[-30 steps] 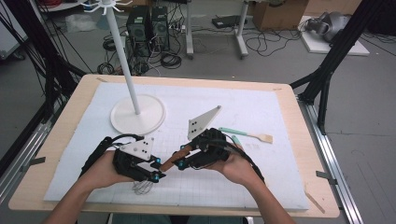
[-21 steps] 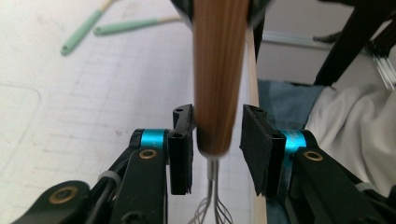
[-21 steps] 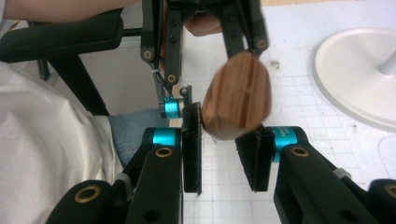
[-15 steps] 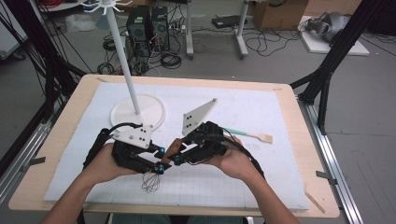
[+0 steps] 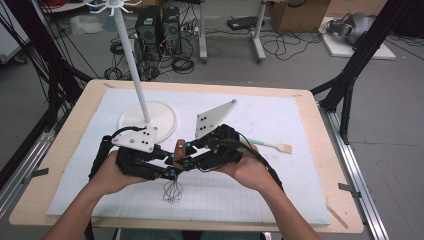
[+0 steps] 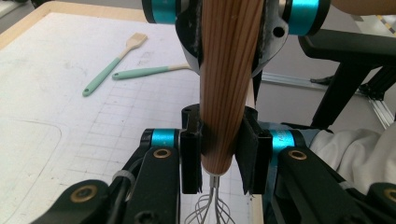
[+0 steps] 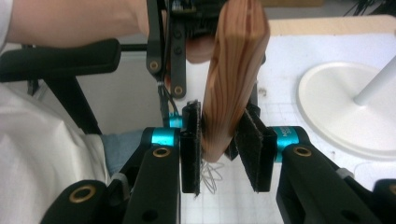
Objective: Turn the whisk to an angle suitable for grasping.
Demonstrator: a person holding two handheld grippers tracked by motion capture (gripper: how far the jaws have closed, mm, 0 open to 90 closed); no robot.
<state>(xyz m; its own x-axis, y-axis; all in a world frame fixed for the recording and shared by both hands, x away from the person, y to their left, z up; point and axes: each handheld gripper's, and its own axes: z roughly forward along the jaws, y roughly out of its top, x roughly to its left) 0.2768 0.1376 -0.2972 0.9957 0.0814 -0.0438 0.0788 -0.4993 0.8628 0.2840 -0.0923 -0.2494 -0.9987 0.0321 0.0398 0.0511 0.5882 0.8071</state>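
Tongs [image 6: 218, 154] [image 7: 223, 140] from both hands clamp a whisk's [image 5: 173, 187] tapered, grained wooden handle [image 6: 229, 70]

We scan all views for writing: nothing legible. Faint print on the right gripper's [image 7: 223, 154] teal band, too blurred to read. White mat [image 5: 300, 125] carries grid lines, no digits.

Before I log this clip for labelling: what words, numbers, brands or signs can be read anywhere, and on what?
No readable text.
Right gripper: small print on its teal collar in the right gripper view, too blurred to read.
Whisk, held by both grippers: bare wood grain on the handle, no label.
White mat: printed grid lines, no figures legible.
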